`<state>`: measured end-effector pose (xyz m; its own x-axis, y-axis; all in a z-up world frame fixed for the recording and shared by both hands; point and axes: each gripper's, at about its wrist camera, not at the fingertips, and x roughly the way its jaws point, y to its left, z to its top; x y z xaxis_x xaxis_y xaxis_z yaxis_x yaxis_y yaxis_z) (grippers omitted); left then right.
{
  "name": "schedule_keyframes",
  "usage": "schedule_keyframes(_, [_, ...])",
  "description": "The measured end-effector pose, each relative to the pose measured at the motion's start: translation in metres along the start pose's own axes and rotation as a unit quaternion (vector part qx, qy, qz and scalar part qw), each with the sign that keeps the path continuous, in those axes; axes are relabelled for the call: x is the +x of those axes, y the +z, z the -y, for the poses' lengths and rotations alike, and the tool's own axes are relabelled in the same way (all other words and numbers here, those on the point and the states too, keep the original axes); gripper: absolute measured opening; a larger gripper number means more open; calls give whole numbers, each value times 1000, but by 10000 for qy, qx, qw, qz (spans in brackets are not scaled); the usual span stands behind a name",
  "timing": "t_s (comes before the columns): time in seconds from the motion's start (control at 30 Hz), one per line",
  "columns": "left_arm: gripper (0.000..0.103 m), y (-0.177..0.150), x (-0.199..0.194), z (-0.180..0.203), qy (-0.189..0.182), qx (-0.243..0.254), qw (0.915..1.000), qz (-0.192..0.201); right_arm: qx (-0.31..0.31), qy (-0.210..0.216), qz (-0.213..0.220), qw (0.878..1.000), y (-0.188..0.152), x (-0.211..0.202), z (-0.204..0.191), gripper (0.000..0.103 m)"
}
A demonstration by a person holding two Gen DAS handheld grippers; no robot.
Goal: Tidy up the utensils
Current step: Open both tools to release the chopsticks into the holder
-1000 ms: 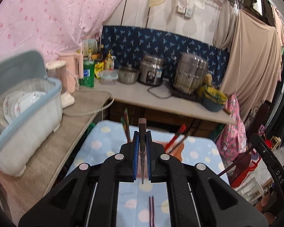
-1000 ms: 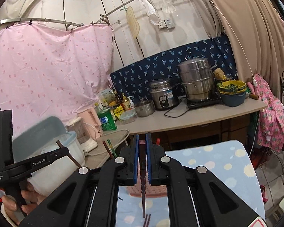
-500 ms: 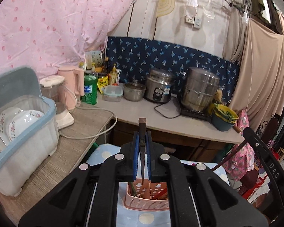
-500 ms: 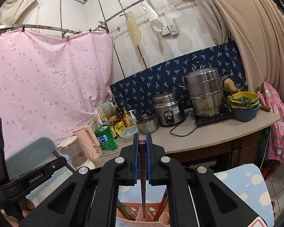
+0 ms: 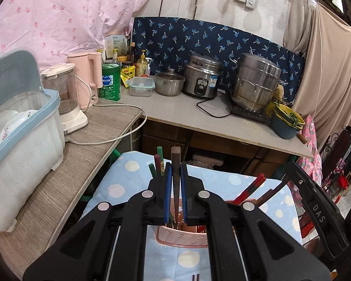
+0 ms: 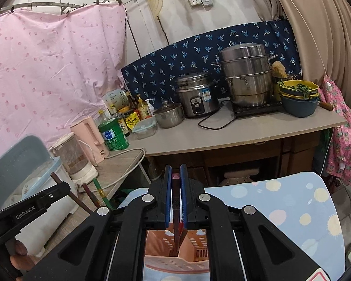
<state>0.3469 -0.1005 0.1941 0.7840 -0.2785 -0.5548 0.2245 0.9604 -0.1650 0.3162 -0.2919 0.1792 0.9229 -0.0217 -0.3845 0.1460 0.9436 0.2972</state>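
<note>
We see the surface under a pale blue dotted cloth [image 5: 119, 187], then the pink perforated plastic utensil basket [image 5: 182, 238] on it, coloured chopsticks [image 5: 248, 190] standing inside. Our left hand-held gripper [image 5: 175, 175] pinches a dark brown chopstick [image 5: 175, 161]; our right hand-held gripper [image 6: 175, 178] clamps another dark chopstick [image 6: 176, 201] above the basket.

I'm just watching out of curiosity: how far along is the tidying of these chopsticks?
Partly done: several chopsticks already stand in the pink basket. In hand: the left gripper and right gripper each clamp a chopstick over the basket. Left: at least one pair lies on the dotted cloth.
</note>
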Motion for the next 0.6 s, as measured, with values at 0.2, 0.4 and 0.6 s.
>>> schedule_keyframes(0.2, [25, -5, 1, 3, 102, 68, 9999, -34, 47, 31, 19, 10000, 1, -7, 2, 12])
schedule_keyframes(0.4, [48, -11, -13, 6, 206, 165, 9996, 119, 108, 169, 129, 9997, -1, -28, -1, 23])
schedule_keyframes(0.6, [50, -19, -27, 10, 256, 258, 9992, 154, 20, 175, 226, 9996, -11, -54, -8, 33])
